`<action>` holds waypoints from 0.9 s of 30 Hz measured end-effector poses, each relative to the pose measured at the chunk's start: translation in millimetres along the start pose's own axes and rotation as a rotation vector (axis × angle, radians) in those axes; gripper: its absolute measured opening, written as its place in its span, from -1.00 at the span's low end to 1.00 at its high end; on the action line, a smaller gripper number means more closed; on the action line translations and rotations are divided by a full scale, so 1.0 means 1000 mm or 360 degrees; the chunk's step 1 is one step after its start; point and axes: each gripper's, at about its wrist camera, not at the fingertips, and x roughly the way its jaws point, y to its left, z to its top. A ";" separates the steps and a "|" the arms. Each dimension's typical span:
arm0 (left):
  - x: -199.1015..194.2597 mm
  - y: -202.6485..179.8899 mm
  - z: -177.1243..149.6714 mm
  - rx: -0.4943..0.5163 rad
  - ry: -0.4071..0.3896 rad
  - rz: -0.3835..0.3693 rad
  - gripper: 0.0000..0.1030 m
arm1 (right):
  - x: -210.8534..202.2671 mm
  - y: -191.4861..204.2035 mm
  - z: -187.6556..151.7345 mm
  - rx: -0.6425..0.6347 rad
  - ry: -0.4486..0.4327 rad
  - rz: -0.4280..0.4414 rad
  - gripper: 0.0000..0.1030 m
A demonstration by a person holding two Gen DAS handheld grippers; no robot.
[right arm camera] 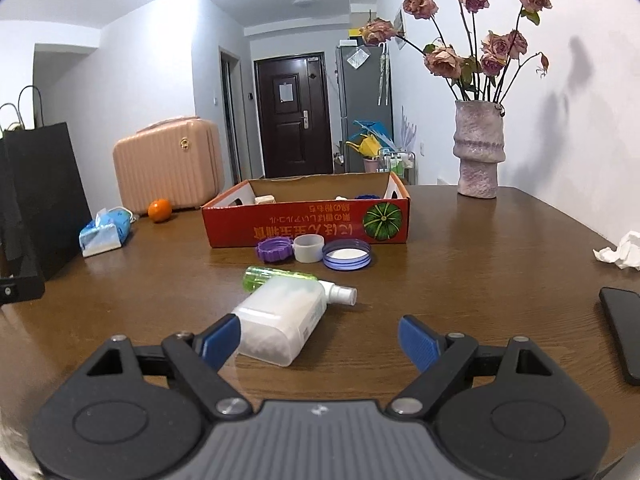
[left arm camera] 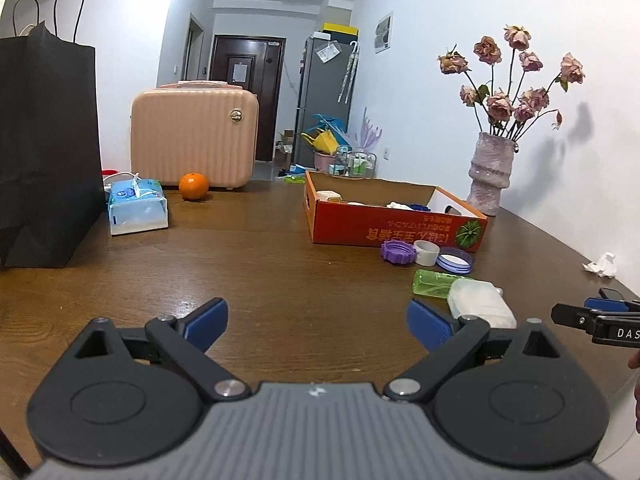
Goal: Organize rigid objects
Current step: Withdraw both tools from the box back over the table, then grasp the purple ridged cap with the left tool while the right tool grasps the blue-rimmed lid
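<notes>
Your right gripper (right arm camera: pixel 319 342) gapes empty just before the translucent white container (right arm camera: pixel 282 324); your left gripper (left arm camera: pixel 318 326) gapes over bare table (left arm camera: pixel 280 272).

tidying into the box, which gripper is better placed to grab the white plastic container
Right. The right gripper is open with the white plastic container lying just ahead, beside its left finger. The left gripper is open too, but the container sits off beyond its right finger.

Black paper bag (left arm camera: pixel 44 152), pink suitcase (left arm camera: pixel 194 136), orange (left arm camera: pixel 193 186), tissue pack (left arm camera: pixel 136 206), vase of dried roses (right arm camera: pixel 478 148), phone (right arm camera: pixel 622 332).
</notes>
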 end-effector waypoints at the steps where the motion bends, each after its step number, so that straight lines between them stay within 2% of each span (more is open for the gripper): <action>1: 0.002 -0.001 0.000 0.0007 -0.0011 0.0009 0.93 | 0.003 -0.001 0.000 0.0010 -0.0001 0.0001 0.67; 10: 0.054 -0.011 0.024 0.0052 0.0005 -0.0015 0.95 | 0.042 -0.006 0.020 0.0025 -0.0012 -0.0060 0.67; 17: 0.134 -0.031 0.055 0.0110 0.0103 -0.0116 0.96 | 0.086 -0.009 0.056 -0.0075 -0.0029 -0.0022 0.66; 19: 0.158 -0.039 0.063 0.0128 0.0142 -0.0150 0.95 | 0.105 -0.011 0.065 -0.0117 -0.0001 -0.0009 0.63; 21: 0.181 -0.049 0.068 0.0166 0.0179 -0.0237 0.94 | 0.125 -0.015 0.074 -0.0146 0.0029 -0.0011 0.63; 23: 0.209 -0.062 0.073 0.0216 0.0243 -0.0322 0.93 | 0.151 -0.022 0.081 -0.0151 0.0096 -0.0005 0.63; 25: 0.239 -0.077 0.073 0.0259 0.0314 -0.0358 0.90 | 0.178 -0.031 0.086 -0.0142 0.0191 0.0051 0.63; 27: 0.267 -0.091 0.072 0.0305 0.0398 -0.0382 0.67 | 0.209 -0.040 0.089 -0.0089 0.0329 0.0113 0.61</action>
